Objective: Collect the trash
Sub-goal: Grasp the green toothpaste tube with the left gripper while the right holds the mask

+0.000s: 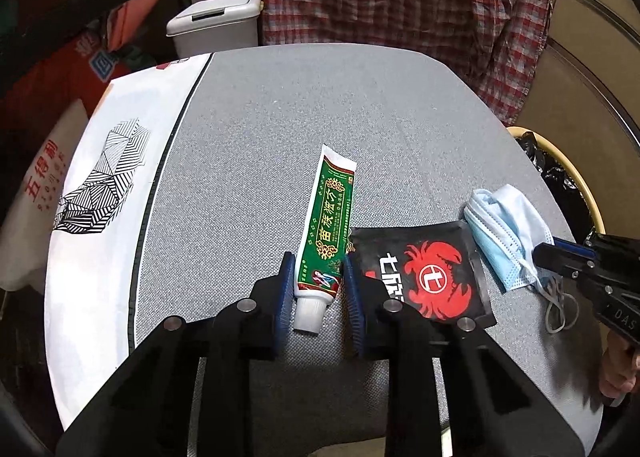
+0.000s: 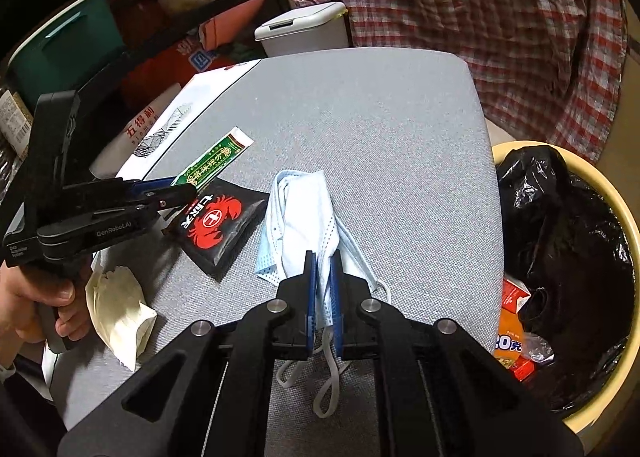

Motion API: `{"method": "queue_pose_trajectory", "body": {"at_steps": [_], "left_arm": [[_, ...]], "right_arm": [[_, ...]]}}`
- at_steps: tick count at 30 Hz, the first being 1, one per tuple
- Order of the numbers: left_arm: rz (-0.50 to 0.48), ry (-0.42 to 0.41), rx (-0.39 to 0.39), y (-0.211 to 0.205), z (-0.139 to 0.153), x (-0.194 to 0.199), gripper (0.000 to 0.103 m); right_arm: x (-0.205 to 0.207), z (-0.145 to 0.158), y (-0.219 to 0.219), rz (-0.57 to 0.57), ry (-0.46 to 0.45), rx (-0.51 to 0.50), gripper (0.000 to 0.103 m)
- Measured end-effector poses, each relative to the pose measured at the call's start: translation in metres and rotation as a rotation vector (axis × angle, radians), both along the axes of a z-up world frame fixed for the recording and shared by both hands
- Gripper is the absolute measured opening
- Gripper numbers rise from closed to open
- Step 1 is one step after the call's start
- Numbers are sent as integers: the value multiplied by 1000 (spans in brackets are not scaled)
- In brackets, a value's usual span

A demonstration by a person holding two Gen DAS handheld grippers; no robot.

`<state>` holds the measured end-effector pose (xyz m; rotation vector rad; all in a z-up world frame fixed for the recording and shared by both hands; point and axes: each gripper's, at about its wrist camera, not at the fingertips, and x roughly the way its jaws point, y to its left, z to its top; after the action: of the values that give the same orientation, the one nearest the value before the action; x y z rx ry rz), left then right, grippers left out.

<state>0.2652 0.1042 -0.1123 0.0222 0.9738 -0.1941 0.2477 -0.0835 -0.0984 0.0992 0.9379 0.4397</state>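
At lower centre, the crumpled pale-blue face mask [image 2: 304, 225] was pinched by the right gripper [image 2: 323, 261]; the green-and-white tube [image 1: 326, 233] was straddled, ungripped, by the parted left gripper [image 1: 318, 263]

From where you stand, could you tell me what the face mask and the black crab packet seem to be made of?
Face mask: soft pale-blue nonwoven fabric, matte, crumpled into folds, probably disposable. Black crab packet: likely plastic or foil film, slightly glossy, with creased edges and printed artwork.

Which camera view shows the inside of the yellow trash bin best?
The right wrist view: the yellow trash bin fills its right side, showing the black liner and orange boxes inside. The left wrist view shows only part of the rim and liner at the table edge.
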Motion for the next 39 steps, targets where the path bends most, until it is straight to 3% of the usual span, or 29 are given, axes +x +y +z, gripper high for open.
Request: {"method": "queue_pose_trajectory", "body": {"at_steps": [5,7,11,15,16,22,29,39], "left_arm": [[-4,-3,10,-1,0,1,27],[-2,-11,28,-2,0,1,39],[-6,-11,30,-2,0,1,40],[-11,-7,47,-6,0,1,34],[-11,-6,53,-6,0,2,28],[6,-9,52,-5,2,0,28],[25,-38,9,2,19,-7,28],[45,-109,7,-4,49,-25,28]], "right_arm": [[2,-1,-2,0,4,1,9],[2,-2,-3,0,4,-1,10],[4,-4,0,1,7,-15,24],[4,-5,1,7,3,-23,24],[4,-5,2,8,1,-27,24],[2,0,6,23,-29,-35,4],[-4,19,1,12,-85,-4,3],[-20,49,-7,-13,-158,22,3]]}}
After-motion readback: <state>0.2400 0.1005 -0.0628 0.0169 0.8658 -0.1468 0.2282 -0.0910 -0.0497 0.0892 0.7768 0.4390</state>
